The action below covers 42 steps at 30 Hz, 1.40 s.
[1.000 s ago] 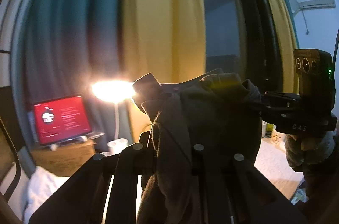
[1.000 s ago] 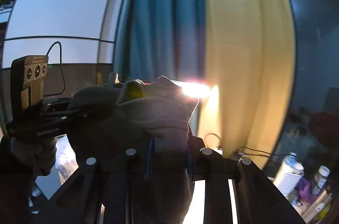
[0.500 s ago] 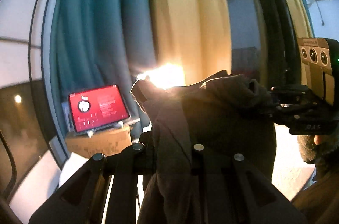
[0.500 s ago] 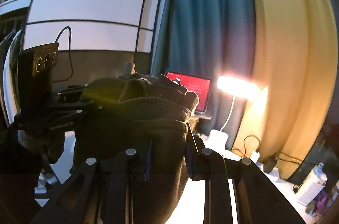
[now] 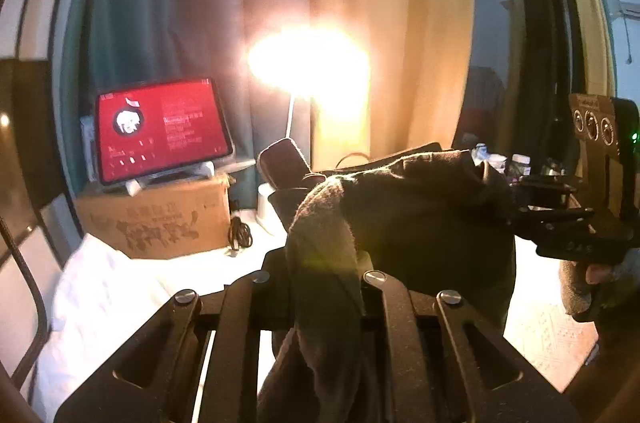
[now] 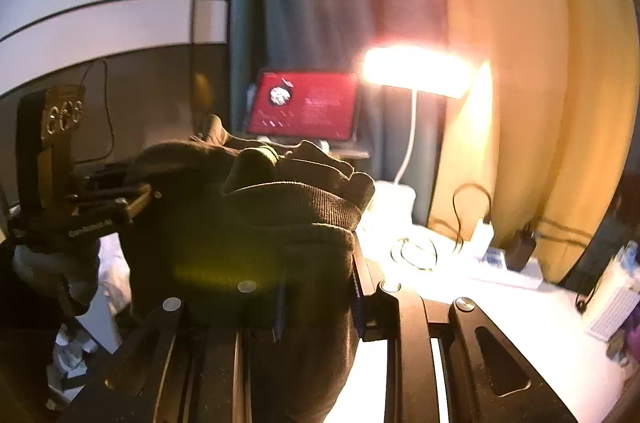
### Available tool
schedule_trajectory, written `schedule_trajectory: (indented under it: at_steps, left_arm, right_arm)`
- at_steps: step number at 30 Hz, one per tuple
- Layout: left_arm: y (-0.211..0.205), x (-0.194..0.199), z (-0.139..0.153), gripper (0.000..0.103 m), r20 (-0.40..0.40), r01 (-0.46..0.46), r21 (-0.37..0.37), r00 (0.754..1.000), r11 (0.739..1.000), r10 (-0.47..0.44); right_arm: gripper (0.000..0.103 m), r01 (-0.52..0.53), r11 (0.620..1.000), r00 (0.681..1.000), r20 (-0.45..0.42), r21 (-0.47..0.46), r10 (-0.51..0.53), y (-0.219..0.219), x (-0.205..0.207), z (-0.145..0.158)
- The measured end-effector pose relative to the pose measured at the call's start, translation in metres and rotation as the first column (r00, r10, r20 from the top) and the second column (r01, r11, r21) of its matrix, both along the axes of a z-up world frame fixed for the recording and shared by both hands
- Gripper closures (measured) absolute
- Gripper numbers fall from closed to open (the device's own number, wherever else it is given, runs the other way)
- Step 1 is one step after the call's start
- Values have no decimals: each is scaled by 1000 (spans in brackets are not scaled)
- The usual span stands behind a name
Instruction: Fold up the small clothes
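- A white pillow (image 5: 100,287) lies at the far left of the left wrist view, beside a cardboard box (image 5: 160,219) that carries a lit red tablet (image 5: 160,127)
- Teal and yellow curtains (image 5: 400,23) close off the back, with a bright lamp (image 5: 308,63) glaring in front of them; the white bench (image 6: 480,303) below it is cluttered with cables and a charger along its far edge
- The left gripper (image 5: 320,263) is clamped on one end of a dark garment (image 5: 420,215), the cloth bunched between its narrow fingers and hanging down over them
- The garment is held up in the air above the bench, its long axis running roughly level from one gripper across to the other, top edge uppermost
- The right gripper (image 6: 316,287) pinches the other end, a ribbed hem (image 6: 296,199) folded over just above its fingers
- Open air lies under and in front of the cloth; bottles (image 6: 616,295) crowd the bench's right edge
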<state>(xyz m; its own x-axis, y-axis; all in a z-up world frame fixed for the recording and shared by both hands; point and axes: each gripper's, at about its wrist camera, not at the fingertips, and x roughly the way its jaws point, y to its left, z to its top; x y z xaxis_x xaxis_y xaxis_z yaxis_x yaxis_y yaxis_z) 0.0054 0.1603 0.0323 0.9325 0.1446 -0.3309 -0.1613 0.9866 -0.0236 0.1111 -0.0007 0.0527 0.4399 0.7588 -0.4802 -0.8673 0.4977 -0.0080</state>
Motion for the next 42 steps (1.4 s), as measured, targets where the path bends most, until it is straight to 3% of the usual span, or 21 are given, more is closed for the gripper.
schedule_trajectory:
  at_steps: [9, 14, 22, 27, 36, 42]
  left_arm:
    - [26, 52, -45, 90, -105, -14, -85, 994, 996, 5]
    - [35, 69, -56, 90, -144, -17, -95, 990, 995, 3]
    - [48, 93, -71, 90, -205, -25, -101, 979, 995, 4]
    - [60, 105, -84, 90, -236, -27, -147, 972, 989, -9]
    - [80, 132, -124, 90, -350, -59, -198, 936, 979, -14]
    - [90, 139, -134, 90, -385, -75, -236, 923, 969, -23]
  right_arm:
    - [78, 34, 999, 990, -133, -28, -38, 13, 58, -52]
    - [78, 48, 998, 983, -177, -41, -55, 23, 83, -73]
    - [78, 63, 996, 971, -228, -63, -76, 32, 108, -99]
    - [78, 66, 995, 965, -248, -81, -84, 36, 119, -112]
    - [78, 61, 986, 962, -252, -157, -99, 47, 135, -145]
    - [78, 62, 980, 952, -283, -188, -115, 51, 146, -162]
